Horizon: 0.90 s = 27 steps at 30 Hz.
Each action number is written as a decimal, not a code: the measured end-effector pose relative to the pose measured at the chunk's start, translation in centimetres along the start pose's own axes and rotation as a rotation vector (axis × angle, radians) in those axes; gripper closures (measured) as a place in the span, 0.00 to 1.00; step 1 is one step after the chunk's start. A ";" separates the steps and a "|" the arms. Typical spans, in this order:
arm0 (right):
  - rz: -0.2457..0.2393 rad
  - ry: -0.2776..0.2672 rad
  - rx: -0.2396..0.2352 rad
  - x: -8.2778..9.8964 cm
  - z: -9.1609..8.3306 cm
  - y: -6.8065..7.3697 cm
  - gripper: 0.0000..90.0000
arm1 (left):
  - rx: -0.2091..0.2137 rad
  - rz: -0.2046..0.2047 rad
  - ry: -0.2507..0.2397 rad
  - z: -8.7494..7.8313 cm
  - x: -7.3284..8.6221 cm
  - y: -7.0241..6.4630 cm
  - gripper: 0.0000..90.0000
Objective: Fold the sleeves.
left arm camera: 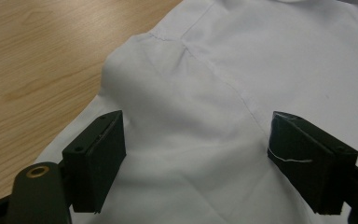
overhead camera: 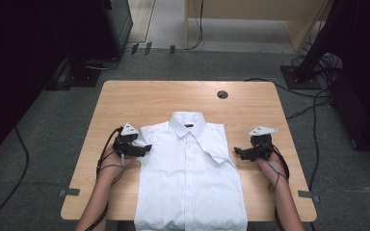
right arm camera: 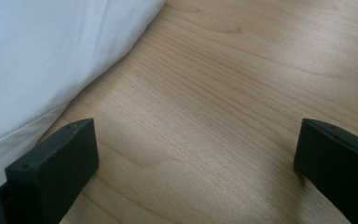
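A white button-up shirt (overhead camera: 189, 168) lies face up on the wooden table (overhead camera: 173, 98), collar away from me, sleeves folded under, its hem hanging over the front edge. My left gripper (overhead camera: 144, 149) is at the shirt's left shoulder edge, open, with its jaws spread over the white fabric (left arm camera: 205, 121). My right gripper (overhead camera: 238, 152) is open just off the shirt's right edge; its jaws stand wide apart above bare wood (right arm camera: 205, 116), and the shirt's edge (right arm camera: 46, 65) lies beside its left jaw.
A round cable hole (overhead camera: 222, 95) sits near the table's far edge. Grey carpet surrounds the table, with cables (overhead camera: 313, 106) and black stands (overhead camera: 84, 72) beyond it. A light wooden desk (overhead camera: 250, 19) stands at the back.
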State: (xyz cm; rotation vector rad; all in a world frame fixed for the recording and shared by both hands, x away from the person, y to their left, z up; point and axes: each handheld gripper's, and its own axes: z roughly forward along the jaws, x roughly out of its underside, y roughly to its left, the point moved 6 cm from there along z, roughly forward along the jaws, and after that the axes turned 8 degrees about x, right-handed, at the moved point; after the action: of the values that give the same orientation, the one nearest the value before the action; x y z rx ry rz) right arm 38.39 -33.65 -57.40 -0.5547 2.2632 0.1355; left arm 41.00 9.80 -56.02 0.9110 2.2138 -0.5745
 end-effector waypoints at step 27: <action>-0.002 0.002 0.000 0.1 -0.1 0.2 0.00 | -0.024 -0.037 -0.034 0.0 -0.3 2.0 0.21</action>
State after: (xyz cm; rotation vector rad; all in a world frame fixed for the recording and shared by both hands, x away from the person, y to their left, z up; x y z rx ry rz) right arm 38.17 -33.52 -57.40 -0.5576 2.2646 0.1341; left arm 42.61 10.97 -56.06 0.8435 2.2067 -0.5750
